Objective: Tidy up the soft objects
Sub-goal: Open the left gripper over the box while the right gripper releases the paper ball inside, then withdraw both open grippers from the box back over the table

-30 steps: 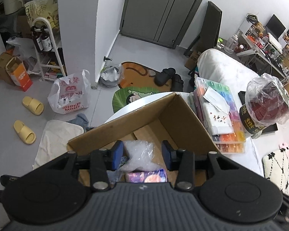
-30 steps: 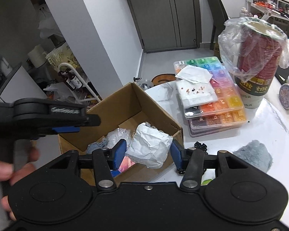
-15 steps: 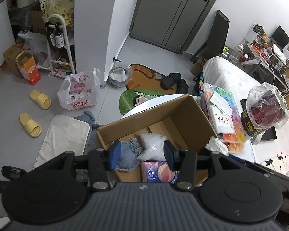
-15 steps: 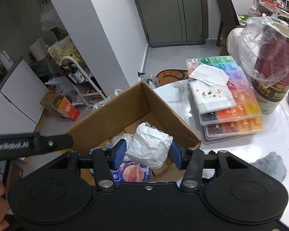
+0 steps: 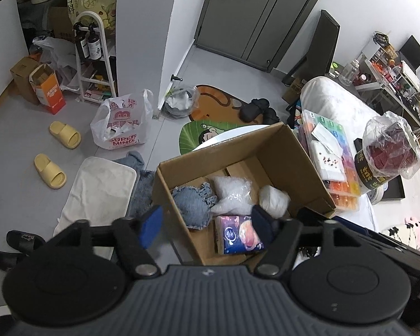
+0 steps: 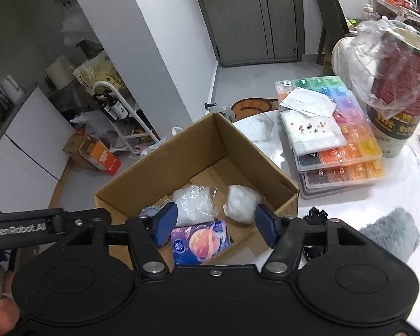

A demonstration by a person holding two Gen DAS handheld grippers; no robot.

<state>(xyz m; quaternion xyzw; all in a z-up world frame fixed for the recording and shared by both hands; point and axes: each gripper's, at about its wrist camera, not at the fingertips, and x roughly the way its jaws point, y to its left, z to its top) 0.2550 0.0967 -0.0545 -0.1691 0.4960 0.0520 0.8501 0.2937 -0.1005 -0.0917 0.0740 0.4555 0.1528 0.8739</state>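
An open cardboard box [image 5: 238, 151] stands at the edge of the white table. In it lie a denim piece [image 5: 193, 204], a clear plastic bag [image 5: 232, 193], a white paper wad [image 5: 274, 200] and a printed tissue pack [image 5: 239, 236]. My left gripper [image 5: 207, 224] hovers above the box's near corner; its jaws are opening and hold nothing. In the right wrist view the box [image 6: 165, 156] shows the bag [image 6: 193, 204], the wad [image 6: 242, 203] and the tissue pack [image 6: 200, 240]. My right gripper [image 6: 215, 225] hangs above them, its jaws opening and empty.
Stacked bead organizers [image 6: 336, 140] and a plastic-wrapped cup stack [image 6: 397, 84] stand on the table [image 6: 350, 190] right of the box. A grey fluffy cloth [image 6: 389, 232] and a small black item [image 6: 317, 215] lie near my right gripper. Slippers, bags and mats litter the floor.
My right gripper's jaws have spread and the white paper wad has dropped from them into the box. My left gripper's jaws have widened off the plastic bag, and it has drawn back.
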